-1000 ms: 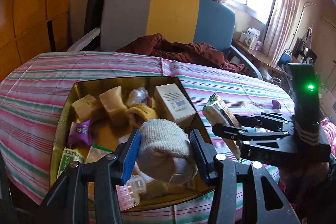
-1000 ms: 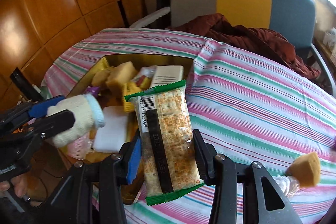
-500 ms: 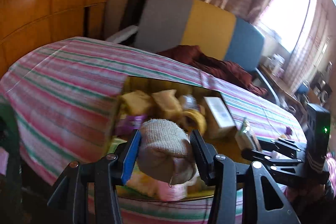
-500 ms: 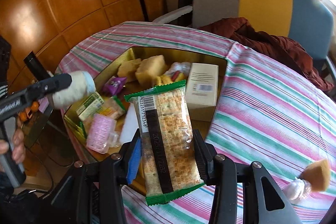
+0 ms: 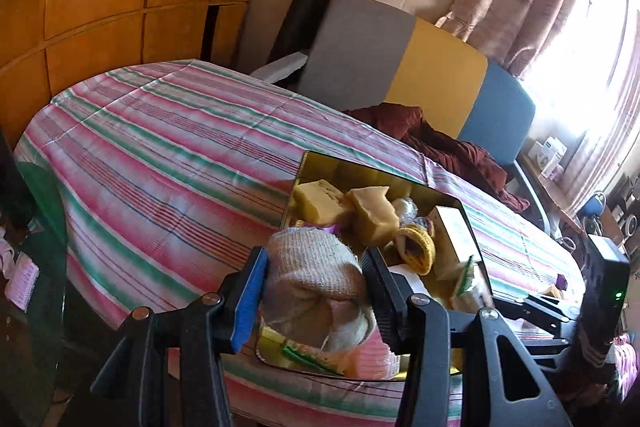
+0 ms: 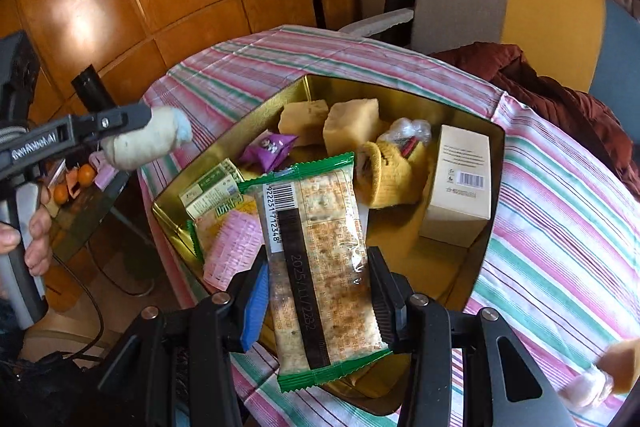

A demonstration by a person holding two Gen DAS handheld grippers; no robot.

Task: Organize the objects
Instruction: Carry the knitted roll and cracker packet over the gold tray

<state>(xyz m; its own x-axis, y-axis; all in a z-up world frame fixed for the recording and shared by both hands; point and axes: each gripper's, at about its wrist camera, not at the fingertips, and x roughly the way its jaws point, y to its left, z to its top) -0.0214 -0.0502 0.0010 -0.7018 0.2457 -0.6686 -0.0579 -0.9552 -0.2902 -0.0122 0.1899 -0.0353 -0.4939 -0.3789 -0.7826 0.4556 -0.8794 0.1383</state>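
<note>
My left gripper (image 5: 314, 281) is shut on a rolled beige knit sock (image 5: 316, 287) and holds it above the near left corner of the gold tin tray (image 5: 320, 163). In the right wrist view the left gripper (image 6: 120, 123) with the sock (image 6: 146, 139) is off the tray's left side. My right gripper (image 6: 318, 291) is shut on a cracker packet (image 6: 320, 267) with green edges, held above the tray's (image 6: 498, 163) near edge. The right gripper also shows in the left wrist view (image 5: 532, 311).
The tray holds two tan sponge blocks (image 6: 352, 125), a yellow knit item (image 6: 386, 175), a cream box (image 6: 460, 183), a purple sachet (image 6: 270, 147), a pink hair roller (image 6: 234, 247) and green packets (image 6: 212, 189). The striped tablecloth (image 5: 160, 155) covers the table. A chair with maroon cloth (image 5: 440, 139) stands behind.
My left gripper has swung left with the sock, from over the tray's middle to beyond its left side. My right gripper has moved over the tray with the cracker packet.
</note>
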